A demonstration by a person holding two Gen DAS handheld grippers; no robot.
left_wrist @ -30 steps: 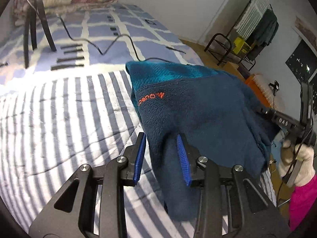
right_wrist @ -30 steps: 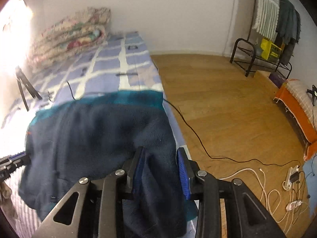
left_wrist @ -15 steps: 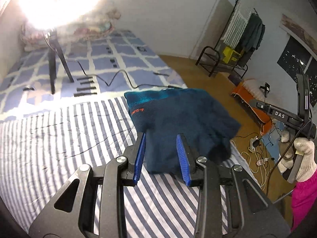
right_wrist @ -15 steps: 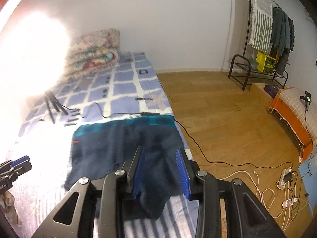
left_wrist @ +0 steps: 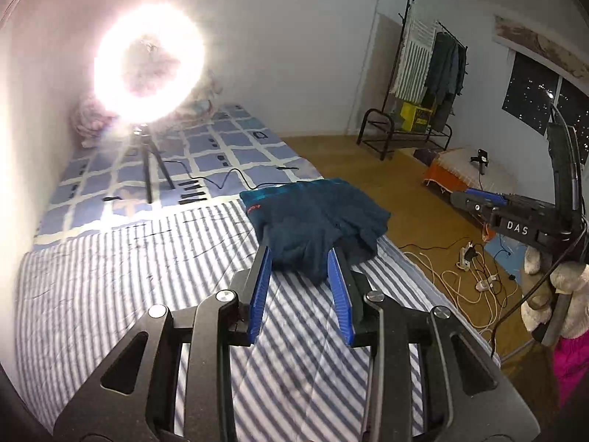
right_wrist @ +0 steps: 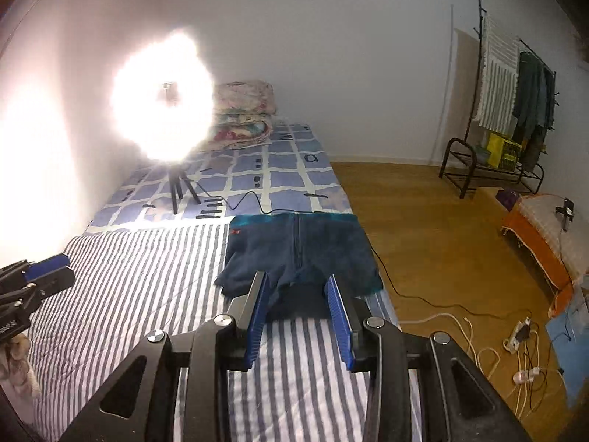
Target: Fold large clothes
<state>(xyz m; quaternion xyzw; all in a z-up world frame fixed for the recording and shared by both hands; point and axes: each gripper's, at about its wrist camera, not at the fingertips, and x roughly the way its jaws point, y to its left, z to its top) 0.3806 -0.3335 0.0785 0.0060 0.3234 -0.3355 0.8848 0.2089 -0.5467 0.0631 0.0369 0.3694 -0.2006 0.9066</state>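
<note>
Navy fleece (right_wrist: 298, 254) folded crosswise on striped bed (right_wrist: 147, 294), both claws (left_wrist: 300, 258) (right_wrist: 296, 283) parted, empty.

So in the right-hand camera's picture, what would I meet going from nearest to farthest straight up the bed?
Right gripper → striped sheet → folded dark blue garment → black cable on the blue checked blanket → folded floral quilts by the wall.

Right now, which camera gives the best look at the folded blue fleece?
The right wrist view: the fleece jacket lies squarely ahead, zipper and red logo visible. The left wrist view shows the jacket at an angle, bunched.
</note>
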